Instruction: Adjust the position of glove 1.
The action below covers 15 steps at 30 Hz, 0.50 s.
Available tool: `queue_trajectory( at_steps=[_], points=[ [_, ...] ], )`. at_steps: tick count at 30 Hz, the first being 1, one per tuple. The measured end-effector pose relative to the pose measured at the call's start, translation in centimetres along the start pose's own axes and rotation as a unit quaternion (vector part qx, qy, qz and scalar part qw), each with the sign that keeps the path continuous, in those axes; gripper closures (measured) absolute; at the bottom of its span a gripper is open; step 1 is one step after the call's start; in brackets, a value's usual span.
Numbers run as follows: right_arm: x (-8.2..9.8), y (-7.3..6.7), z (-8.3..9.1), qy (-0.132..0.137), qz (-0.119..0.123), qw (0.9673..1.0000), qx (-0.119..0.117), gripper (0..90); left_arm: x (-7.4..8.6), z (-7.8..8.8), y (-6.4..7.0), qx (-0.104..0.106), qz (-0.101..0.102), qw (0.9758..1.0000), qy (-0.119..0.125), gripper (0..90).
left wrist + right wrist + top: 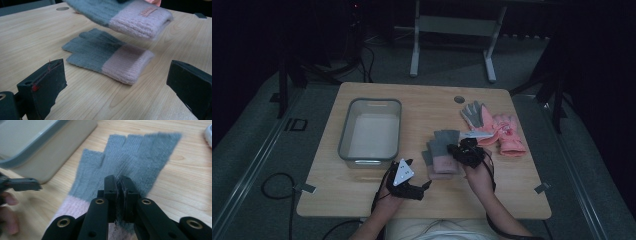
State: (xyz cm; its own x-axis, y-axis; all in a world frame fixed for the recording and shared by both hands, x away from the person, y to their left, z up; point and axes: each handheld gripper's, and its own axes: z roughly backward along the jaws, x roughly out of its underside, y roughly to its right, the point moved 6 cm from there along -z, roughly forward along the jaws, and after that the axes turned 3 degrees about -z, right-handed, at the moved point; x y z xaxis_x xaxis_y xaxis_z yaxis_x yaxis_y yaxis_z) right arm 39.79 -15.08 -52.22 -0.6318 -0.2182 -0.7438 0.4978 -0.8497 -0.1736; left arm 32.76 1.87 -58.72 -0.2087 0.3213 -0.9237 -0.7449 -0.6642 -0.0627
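Right claw lifts one grey-and-pink knit glove above its twin on the worktop.

From the left: a grey bin point(370, 131) sits at about ten o'clock from the hands, its inside dim in the high view. The left claw point(408, 186), at six o'clock, has its jaws spread wide with nothing between them; the left gripper view shows the lower glove point(108, 59) lying flat on the worktop point(432, 200), a detail the high view blurs. The right claw point(119, 195) is clamped on the raised glove point(130, 157) where grey meets pink; its cuff is cut off below. A pink glove pair point(497, 128) lies at two o'clock, its details too dark to read.
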Motion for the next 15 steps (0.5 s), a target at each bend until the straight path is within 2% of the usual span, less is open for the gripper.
queue_trajectory(
  at_steps=[1, 2, 4, 6, 7, 9, 10, 11, 12, 14, 15],
  points=[
    [0.2, -0.1, -0.3, -0.001, 0.004, 1.0000, 0.001, 84.7, 0.0, 0.0, 0.0, 0.001, 0.001, 1.0000, 0.000, 1.9],
    [0.4, -0.3, -0.7, -0.009, -0.006, 0.9998, -0.018, 84.7, 0.0, 0.0, 0.0, 0.001, 0.001, 1.0000, 0.001, 1.9],
    [0.8, -0.4, -1.3, -0.014, 0.004, 0.9999, -0.007, 84.7, 0.0, 0.1, -0.1, 0.003, 0.002, 1.0000, 0.001, 1.9],
    [1.0, -0.4, -1.9, -0.020, -0.014, 0.9996, -0.015, 84.6, 0.0, 0.0, 0.0, 0.003, 0.002, 1.0000, 0.001, 1.9],
    [1.2, -0.4, -2.1, -0.018, -0.004, 0.9998, -0.004, 84.6, 0.0, 0.0, 0.0, 0.002, 0.001, 1.0000, 0.001, 1.9],
    [1.5, -0.5, -2.7, -0.027, -0.011, 0.9995, -0.013, 84.6, 0.0, 0.0, 0.0, 0.002, 0.000, 1.0000, 0.001, 1.9],
    [1.7, -0.4, -3.0, -0.028, -0.002, 0.9996, -0.001, 84.5, 0.0, 0.0, 0.0, 0.002, -0.001, 1.0000, 0.000, 1.9],
    [1.8, -0.3, -3.2, -0.030, -0.005, 0.9995, -0.002, 84.4, 0.0, 0.0, 0.0, 0.002, -0.002, 1.0000, 0.000, 1.9],
    [2.0, -0.3, -3.4, -0.037, -0.018, 0.9991, -0.015, 84.4, 0.0, 0.0, 0.0, 0.002, -0.002, 1.0000, 0.001, 1.9],
    [2.3, -0.2, -3.9, -0.042, -0.012, 0.9990, -0.006, 84.2, 0.0, 0.0, 0.0, 0.002, -0.001, 1.0000, -0.001, 1.9],
    [2.5, -0.2, -4.1, -0.047, -0.021, 0.9986, -0.015, 84.2, 0.0, 0.0, 0.0, 0.001, -0.001, 1.0000, 0.000, 1.9]
  ],
)
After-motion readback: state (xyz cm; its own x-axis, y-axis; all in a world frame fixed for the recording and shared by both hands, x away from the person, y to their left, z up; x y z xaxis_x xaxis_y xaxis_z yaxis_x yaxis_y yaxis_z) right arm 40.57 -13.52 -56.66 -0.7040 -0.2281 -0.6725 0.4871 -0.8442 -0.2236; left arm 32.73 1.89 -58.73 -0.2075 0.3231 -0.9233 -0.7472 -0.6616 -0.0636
